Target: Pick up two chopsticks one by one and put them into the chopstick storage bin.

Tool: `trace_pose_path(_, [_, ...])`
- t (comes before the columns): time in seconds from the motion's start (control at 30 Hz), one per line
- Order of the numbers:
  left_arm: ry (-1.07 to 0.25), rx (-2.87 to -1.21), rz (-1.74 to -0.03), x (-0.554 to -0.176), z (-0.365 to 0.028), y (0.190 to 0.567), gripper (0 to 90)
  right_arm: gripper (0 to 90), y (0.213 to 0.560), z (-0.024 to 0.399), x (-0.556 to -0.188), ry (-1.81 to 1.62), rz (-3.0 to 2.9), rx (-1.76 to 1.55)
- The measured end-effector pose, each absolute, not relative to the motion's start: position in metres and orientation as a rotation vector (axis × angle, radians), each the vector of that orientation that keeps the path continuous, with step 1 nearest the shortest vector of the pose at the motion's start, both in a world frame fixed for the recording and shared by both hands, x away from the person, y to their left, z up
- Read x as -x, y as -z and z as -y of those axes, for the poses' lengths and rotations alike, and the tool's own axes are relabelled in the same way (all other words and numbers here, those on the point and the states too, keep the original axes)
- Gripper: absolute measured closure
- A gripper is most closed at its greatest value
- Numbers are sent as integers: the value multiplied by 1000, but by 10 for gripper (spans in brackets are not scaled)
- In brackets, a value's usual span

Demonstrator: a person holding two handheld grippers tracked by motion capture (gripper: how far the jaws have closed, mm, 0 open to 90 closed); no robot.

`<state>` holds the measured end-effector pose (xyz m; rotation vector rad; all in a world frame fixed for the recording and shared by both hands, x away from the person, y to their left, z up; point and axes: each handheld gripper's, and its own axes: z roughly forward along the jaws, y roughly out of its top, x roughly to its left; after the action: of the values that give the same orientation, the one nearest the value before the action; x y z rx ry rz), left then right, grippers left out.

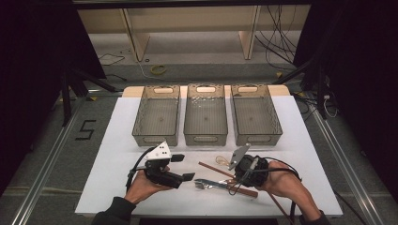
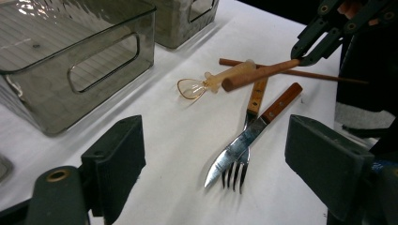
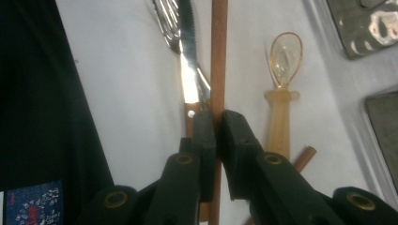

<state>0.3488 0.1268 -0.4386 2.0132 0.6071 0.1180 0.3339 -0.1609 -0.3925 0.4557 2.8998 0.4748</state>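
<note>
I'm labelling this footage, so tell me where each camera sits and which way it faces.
High view: above the table's near side, looking forward and down on three bins; both forearms show.
Left gripper view: rides the open left gripper, facing the fork.
Right gripper view: rides the right gripper, shut on a chopstick.
Shared: the fork and knife.
</note>
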Motion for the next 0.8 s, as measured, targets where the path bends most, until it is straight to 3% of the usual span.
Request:
trace_pose_path(0.47, [-110,-2106,-500,-347,-108,433,218,847,394,148,-326,-466,-2912,-333])
trace_pose_path(0.8, [-122,-2210,-368,-344,-94,431,338,847,396,141,-321,-452,-2927,-273])
